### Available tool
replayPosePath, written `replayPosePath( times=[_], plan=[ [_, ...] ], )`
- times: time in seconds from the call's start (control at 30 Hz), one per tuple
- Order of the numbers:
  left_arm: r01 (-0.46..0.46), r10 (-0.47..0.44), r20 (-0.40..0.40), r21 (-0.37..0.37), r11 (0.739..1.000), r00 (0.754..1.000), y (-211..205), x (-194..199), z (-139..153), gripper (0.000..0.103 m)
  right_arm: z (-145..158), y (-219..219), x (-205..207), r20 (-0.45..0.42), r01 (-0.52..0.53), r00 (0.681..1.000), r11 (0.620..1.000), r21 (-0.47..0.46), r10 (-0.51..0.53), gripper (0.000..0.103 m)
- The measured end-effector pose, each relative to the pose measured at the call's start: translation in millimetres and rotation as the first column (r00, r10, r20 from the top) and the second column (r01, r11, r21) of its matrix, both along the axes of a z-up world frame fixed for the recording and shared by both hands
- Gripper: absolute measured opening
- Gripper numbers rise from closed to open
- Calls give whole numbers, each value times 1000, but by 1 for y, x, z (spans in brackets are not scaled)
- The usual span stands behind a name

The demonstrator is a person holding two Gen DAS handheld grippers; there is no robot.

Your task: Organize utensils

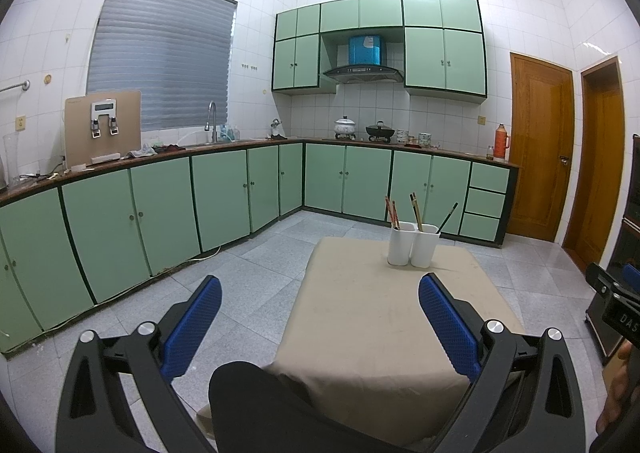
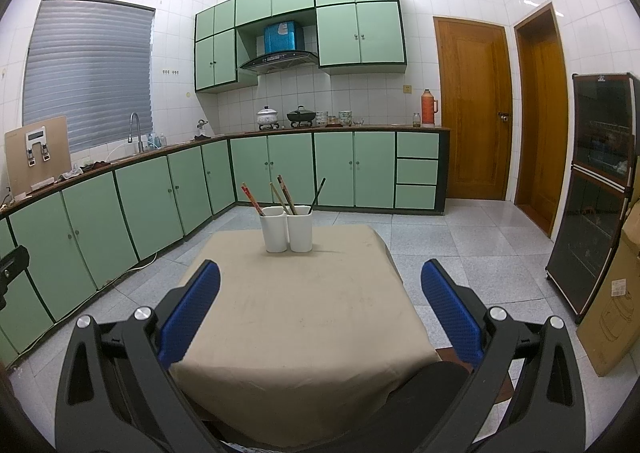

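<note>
A white two-compartment utensil holder (image 1: 413,245) (image 2: 287,229) stands at the far end of a small table with a beige cloth (image 1: 384,317) (image 2: 296,317). Several chopsticks (image 1: 416,209) (image 2: 285,193) stick up out of both compartments: red ones on the left, brown ones in the middle, a dark one leaning right. My left gripper (image 1: 320,289) is open and empty, held above the near left part of the table. My right gripper (image 2: 320,273) is open and empty above the near edge. Both are well short of the holder.
Green cabinets with a dark countertop (image 2: 280,131) run along the left and back walls. Pots (image 2: 267,116) and a red thermos (image 2: 429,108) stand on it. A dark glass cabinet (image 2: 592,189) and a cardboard box (image 2: 616,305) stand at the right. My knee (image 1: 256,397) is under the table's near edge.
</note>
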State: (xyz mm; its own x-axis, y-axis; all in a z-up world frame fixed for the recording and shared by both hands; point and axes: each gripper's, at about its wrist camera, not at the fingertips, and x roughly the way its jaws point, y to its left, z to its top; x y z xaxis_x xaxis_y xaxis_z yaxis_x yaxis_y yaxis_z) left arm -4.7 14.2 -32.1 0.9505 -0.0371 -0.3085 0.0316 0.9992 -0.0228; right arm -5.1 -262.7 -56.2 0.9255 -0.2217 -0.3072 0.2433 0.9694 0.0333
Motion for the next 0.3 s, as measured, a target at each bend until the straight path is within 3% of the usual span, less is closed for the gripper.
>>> replayPosePath(
  times=[0.3],
  plan=[
    [0,-1,12,7,1000,1000,-3,-2,4,97,0,-1,0,-1,0,1000,1000,1,0,98]
  ],
)
